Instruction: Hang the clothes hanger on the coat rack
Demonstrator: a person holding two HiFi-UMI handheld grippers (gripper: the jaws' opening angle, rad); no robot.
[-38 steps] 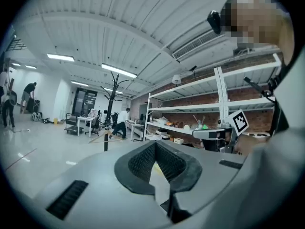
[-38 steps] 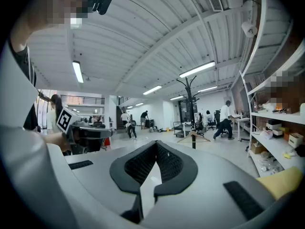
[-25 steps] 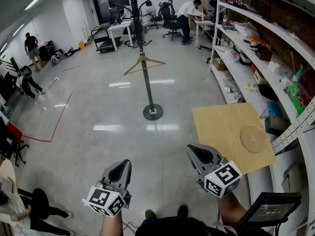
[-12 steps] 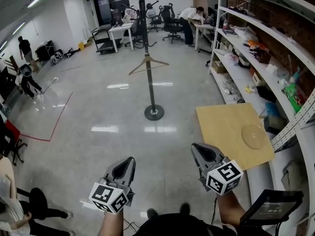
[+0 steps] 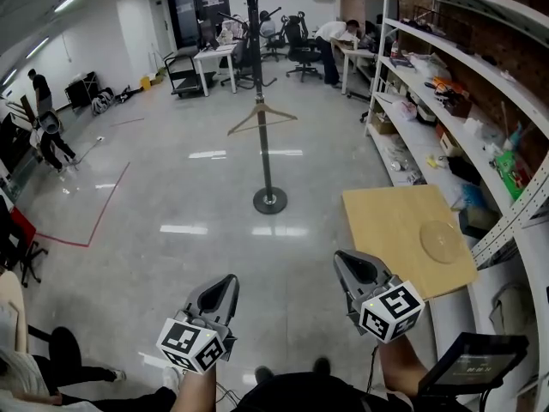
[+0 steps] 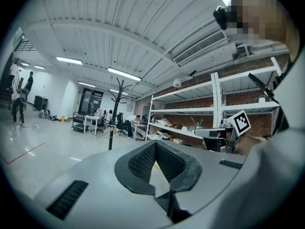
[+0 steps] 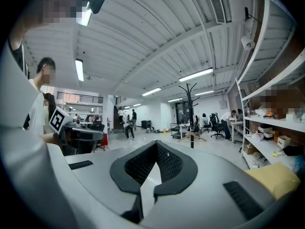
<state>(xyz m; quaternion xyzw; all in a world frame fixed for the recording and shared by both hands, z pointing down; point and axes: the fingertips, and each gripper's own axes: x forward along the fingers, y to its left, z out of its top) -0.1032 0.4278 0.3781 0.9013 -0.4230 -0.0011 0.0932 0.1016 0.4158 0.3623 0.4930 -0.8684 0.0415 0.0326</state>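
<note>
So, the clothes hanger [image 5: 262, 117] already hangs on the coat rack [image 5: 265, 157], partway up the pole, at 12 o'clock across the floor. Left hand-held gripper [image 5: 225, 287] and right hand-held gripper [image 5: 346, 264], down at 6, are both pinched together on nothing. I'd guess that's because the job's done.

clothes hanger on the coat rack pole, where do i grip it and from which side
Probably one sloping arm of the clothes hanger, out from the middle, approached from the near side. Its arms spread to both sides of the pole of the coat rack, so the ends hang free, while the centre sits against the pole with little room for jaws.
</note>
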